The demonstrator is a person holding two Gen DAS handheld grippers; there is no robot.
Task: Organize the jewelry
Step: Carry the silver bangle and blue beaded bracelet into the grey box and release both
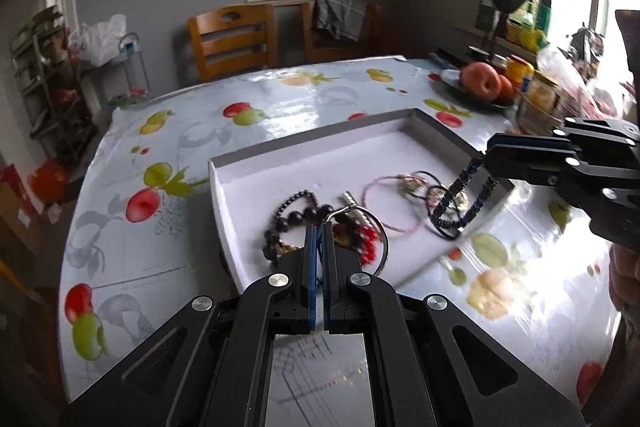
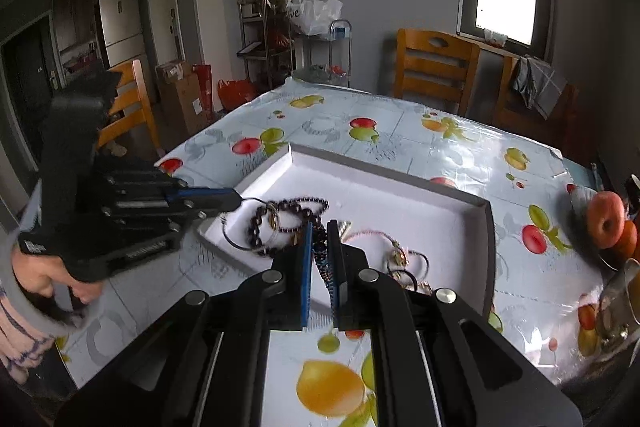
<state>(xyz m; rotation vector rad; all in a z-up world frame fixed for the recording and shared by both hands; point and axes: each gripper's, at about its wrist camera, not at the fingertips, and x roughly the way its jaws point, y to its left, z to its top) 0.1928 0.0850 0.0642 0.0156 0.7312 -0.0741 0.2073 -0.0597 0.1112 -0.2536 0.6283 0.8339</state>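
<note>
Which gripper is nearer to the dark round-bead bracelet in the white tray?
Left. The left gripper, pinching a silver ring, sits right beside the dark bead bracelet. The right gripper is across the tray, holding a dark blue bracelet.

The left hand-held gripper (image 1: 319, 227) covers the near part of the silver ring (image 1: 376, 239) it pinches, and the red beads (image 1: 368, 247) beside it are smeared by blur. In the right wrist view the right hand-held gripper (image 2: 320, 227) hides the lower length of the dark blue beaded bracelet (image 2: 325, 267), whose loop shows only from the other camera. The white tray (image 2: 400, 171) has its near rim behind the black frame. On the tabletop (image 2: 440, 131) the glass jars (image 2: 616, 307) (far right) are cut off by the picture's edge, contents unclear.
</note>
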